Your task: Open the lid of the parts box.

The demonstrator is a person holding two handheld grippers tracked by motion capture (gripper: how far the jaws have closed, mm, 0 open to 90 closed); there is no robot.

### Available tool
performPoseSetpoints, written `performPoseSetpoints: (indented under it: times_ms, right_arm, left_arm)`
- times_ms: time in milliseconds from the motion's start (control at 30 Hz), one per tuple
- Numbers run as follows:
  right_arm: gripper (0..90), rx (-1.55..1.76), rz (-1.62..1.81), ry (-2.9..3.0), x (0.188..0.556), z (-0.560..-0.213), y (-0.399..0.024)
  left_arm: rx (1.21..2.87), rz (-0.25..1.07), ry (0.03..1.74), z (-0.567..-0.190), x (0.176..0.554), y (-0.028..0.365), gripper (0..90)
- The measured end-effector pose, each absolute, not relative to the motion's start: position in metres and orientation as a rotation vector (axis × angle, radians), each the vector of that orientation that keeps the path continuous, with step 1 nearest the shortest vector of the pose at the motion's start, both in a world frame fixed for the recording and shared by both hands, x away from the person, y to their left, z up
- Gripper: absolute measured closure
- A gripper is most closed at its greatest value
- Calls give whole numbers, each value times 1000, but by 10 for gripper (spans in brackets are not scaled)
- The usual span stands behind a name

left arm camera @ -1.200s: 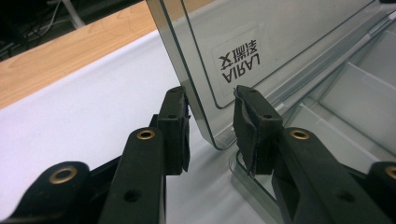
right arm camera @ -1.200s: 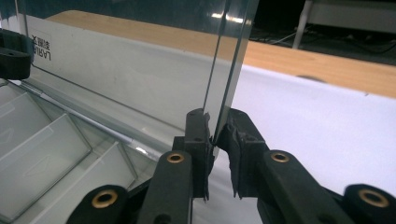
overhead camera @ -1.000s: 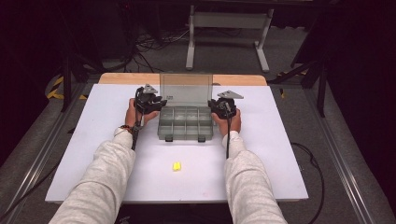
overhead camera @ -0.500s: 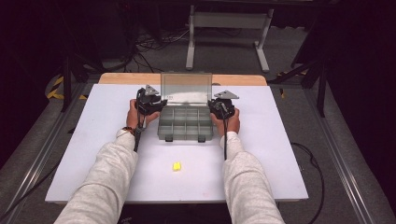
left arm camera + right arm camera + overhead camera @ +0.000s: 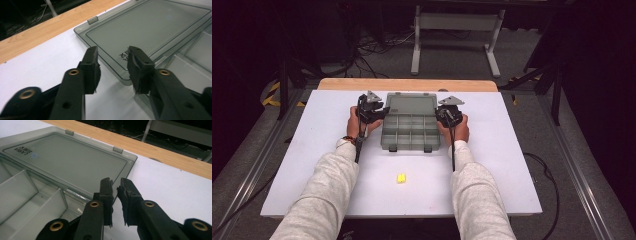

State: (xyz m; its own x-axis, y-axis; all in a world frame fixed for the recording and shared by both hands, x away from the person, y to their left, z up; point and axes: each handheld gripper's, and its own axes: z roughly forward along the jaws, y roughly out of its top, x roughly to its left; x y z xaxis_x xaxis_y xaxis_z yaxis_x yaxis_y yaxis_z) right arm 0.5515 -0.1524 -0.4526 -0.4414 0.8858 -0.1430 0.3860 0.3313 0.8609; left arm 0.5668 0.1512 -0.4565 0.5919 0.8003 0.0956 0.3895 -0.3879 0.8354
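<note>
1. A grey compartment box (image 5: 411, 132) is lying at the middle of the white tabletop (image 5: 512, 165), its clear lid (image 5: 411, 103) lying open flat on the far side.
2. The left tongs (image 5: 382, 112) are hovering open at the lid's left corner, gripping nothing.
3. The right tongs (image 5: 441, 114) are sitting nearly closed at the lid's right edge, empty.
4. A small yellow piece (image 5: 401, 178) is lying nearer, well apart.

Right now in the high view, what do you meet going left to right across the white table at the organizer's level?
Left tongs → open grey compartment organizer box → right tongs.
</note>
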Motion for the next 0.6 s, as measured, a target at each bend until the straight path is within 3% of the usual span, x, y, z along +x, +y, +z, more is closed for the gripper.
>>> performPoseSetpoints:
  times_ms: [433, 600]
  right_arm:
    - [654, 1063, 1095, 1976, 534, -437, -164]
    - [640, 1057, 1141, 1967, 525, -431, -174]
  left_arm:
    - [2023, 696, 872, -436, 548, 175, 569]
    - [2029, 711, 823, -430, 539, 180, 551]
